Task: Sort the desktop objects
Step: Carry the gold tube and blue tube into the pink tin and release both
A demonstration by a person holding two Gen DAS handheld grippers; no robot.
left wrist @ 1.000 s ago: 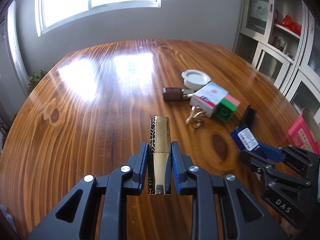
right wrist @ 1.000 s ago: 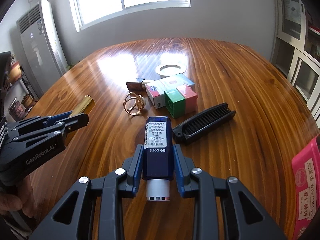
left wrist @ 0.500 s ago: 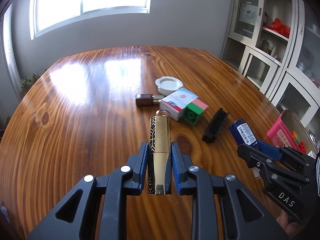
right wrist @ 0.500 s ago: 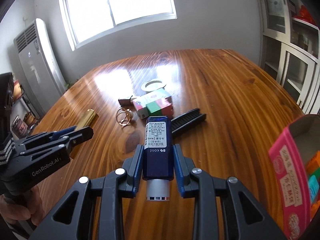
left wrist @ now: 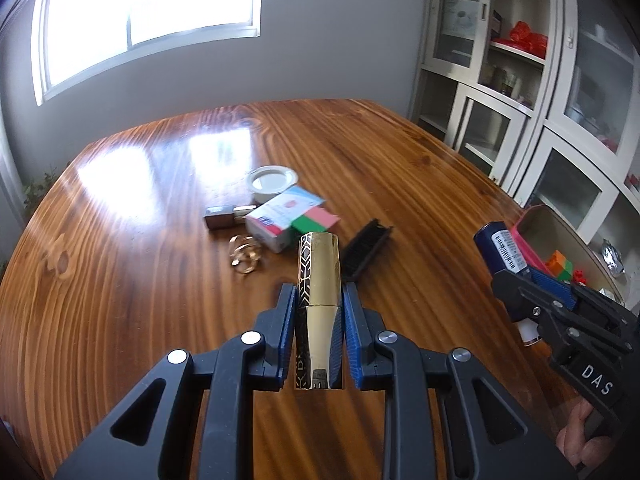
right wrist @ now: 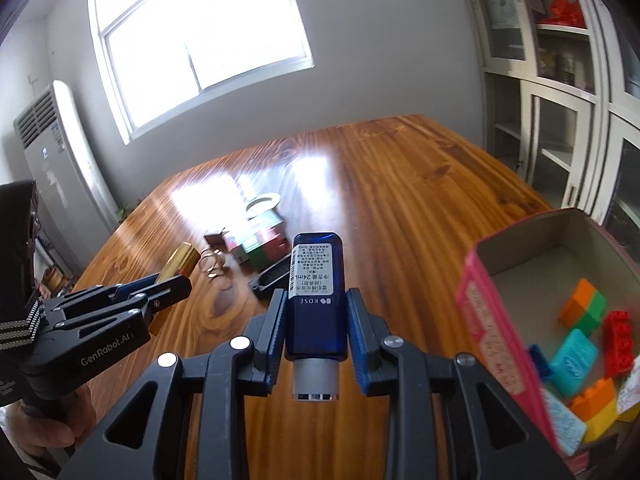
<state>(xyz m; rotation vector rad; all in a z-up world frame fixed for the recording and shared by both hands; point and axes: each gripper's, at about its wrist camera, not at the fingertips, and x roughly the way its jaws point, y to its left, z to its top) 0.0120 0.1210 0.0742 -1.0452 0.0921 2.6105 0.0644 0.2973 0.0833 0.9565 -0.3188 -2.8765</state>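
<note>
Above the table (left wrist: pixel 140 280), left tongs (left wrist: pixel 319 300) clamp gold tube (left wrist: pixel 319 276).

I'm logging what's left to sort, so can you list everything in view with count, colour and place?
Tube: 1, gold and black, in left gripper.
Bottle: 1, dark blue, white label, in right gripper.
Comb: 1, black, lying on the table.
Rings: 1 cluster, gold, left of the carton.
Carton: 1, white, red and blue, table centre.
Block: 1, green and pink, against the carton.
Small case: 1, dark brown, left of the carton.
Round lid: 1, white, behind the carton.
Box: 1, pink, at right, holding coloured toy bricks.
Cabinets: white, glass-fronted, right wall.
Left gripper: black, blue pads, shut.
Right gripper: same, shut.
</note>
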